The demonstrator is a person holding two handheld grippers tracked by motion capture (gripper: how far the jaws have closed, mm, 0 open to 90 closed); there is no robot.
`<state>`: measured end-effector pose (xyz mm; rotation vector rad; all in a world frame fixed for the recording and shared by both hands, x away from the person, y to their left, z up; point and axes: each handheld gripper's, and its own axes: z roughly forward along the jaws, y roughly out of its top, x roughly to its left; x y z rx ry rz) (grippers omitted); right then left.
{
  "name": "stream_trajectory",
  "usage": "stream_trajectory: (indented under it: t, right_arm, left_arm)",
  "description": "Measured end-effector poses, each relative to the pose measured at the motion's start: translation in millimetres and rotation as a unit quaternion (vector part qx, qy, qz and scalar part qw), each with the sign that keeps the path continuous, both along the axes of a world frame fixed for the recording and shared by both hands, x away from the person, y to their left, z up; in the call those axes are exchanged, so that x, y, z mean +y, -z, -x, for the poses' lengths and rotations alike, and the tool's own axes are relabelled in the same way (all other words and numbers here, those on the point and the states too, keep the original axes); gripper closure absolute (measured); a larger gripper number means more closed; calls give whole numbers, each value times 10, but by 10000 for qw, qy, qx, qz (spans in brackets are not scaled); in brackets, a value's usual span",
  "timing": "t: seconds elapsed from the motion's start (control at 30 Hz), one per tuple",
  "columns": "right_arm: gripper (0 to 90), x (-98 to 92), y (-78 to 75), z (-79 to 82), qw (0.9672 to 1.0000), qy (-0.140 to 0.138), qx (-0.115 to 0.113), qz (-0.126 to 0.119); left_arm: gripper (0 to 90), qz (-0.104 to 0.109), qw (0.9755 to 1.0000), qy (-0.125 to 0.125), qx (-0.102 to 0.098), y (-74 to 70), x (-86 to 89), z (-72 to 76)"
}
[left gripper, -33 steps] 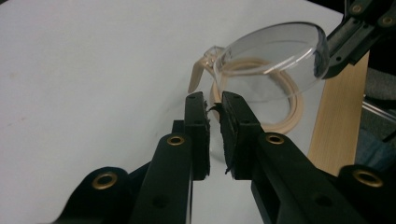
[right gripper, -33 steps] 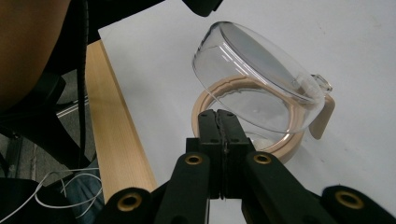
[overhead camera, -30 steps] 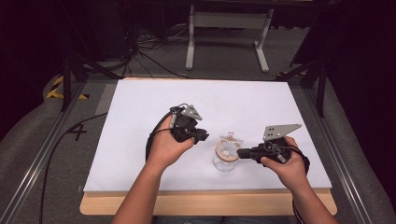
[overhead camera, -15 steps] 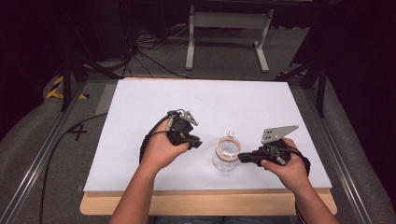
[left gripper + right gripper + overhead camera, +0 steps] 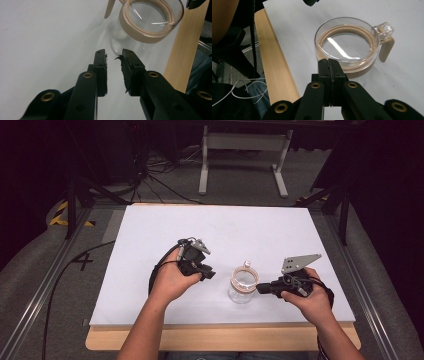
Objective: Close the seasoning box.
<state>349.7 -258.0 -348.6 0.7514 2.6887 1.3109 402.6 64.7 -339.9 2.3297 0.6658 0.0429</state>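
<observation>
A clear glass jar (image 5: 243, 282) with a tan lid ring and a tan latch (image 5: 385, 48) stands near the front of the white tabletop (image 5: 220, 230). My left gripper (image 5: 207, 275) hovers just left of it. Its jaws have just been opening and stand slightly apart (image 5: 113, 53) with nothing between them, pointing at the jar's base (image 5: 150, 20). My right gripper (image 5: 260, 288) is shut with nothing in it, and its closed tips (image 5: 329, 61) rest at the near rim of the jar (image 5: 348, 47).
The wooden front edge of the table (image 5: 220, 337) runs just below both hands. Metal rails (image 5: 45, 285) flank the table, and a black cable (image 5: 55, 285) trails off left. A grey stand (image 5: 242, 150) and loose cables lie on the floor beyond.
My left gripper has drawn back a little from the jar, leftward and toward the near edge. The right gripper and the jar have stayed put.
</observation>
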Motion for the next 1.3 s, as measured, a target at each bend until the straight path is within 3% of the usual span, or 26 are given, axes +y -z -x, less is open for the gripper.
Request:
stream_trajectory:
  t: [0.13,0.3,0.5,0.77,0.83,0.93,1.07,1.3]
  right_arm:
    - [874,-97,-59,-27,9998,150,-110,-102]
    - [759,-304,-161,-123,9979,491,-302,-308]
    - [726,-469,-208,-231,9959,738,-409,-331]
    - [689,-695,-210,-399,9917,1128,-550,-267]
    - [653,-776,-166,-457,9894,1306,-631,-115]
    - [639,-839,-121,-495,9876,1434,-643,-29]
    - [558,-1013,20,-609,9829,1693,-707,148]
    - [517,-1209,284,-771,9799,1882,-571,332]
  left_arm:
    - [691,101,9998,-193,16,8,79,10]
    - [673,90,9990,-447,19,24,278,35]
    - [660,126,9971,-756,39,53,480,69]
    - [646,181,9921,-1241,13,112,762,86]
    - [642,213,9901,-1385,37,137,836,70]
    - [637,242,9892,-1446,57,173,887,41]
    - [616,228,9874,-1564,100,291,960,-31]
    - [599,241,9870,-1586,114,507,1034,-136]
